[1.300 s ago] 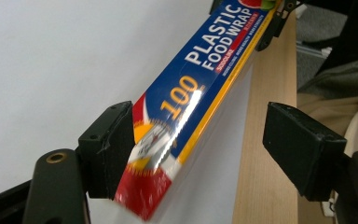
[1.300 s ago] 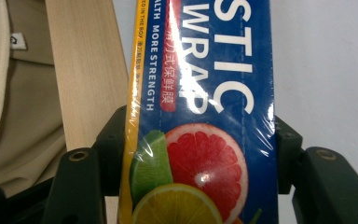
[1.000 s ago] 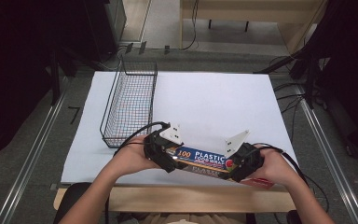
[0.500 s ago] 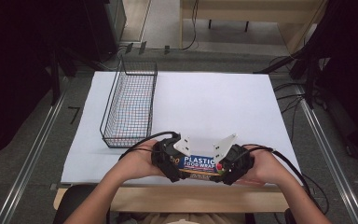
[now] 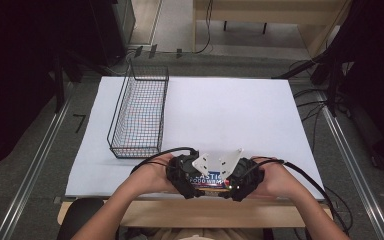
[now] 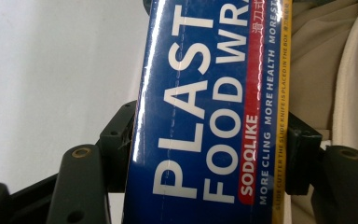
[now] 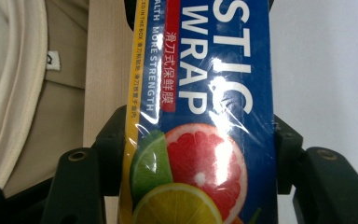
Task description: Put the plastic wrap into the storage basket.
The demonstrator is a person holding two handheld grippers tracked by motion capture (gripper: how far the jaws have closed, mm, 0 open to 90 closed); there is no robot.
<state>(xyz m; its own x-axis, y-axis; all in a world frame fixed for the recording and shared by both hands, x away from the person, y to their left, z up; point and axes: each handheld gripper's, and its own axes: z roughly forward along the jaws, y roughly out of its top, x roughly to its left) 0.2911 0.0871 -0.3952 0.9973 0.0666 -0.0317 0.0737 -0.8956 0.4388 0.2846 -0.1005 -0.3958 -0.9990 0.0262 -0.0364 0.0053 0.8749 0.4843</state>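
Blue box: a glossy dark-blue plastic food wrap box (image 5: 208, 178) with white lettering, a yellow strip along one long edge and a red band of print; citrus slices are pictured at one end. It lies lengthwise across the near edge of the bench, well apart from the wire basket, toward the person from it and off to its right.

Left gripper: the left gripper (image 5: 184, 175), black, sits at the box's left end, on the basket's side. In the left gripper view the box (image 6: 205, 116) fills the gap between the two black fingers (image 6: 116, 144), which press against its two long edges, closed onto it.

Right gripper: the right gripper (image 5: 241, 178) sits at the box's other end, farther from the basket. In the right gripper view its fingers (image 7: 109, 144) likewise close on the box's (image 7: 209, 121) long sides, at the citrus picture.

Hands: a person's two hands wrap the grippers, forearms coming in from the near side.

Wire basket: a black wire basket (image 5: 140, 112), long and narrow, stands upright on the left part of the sheet.

Bench: a white sheet (image 5: 240, 115) covers the bench; a pale wooden edge shows nearest the person, beyond the basket's near end.
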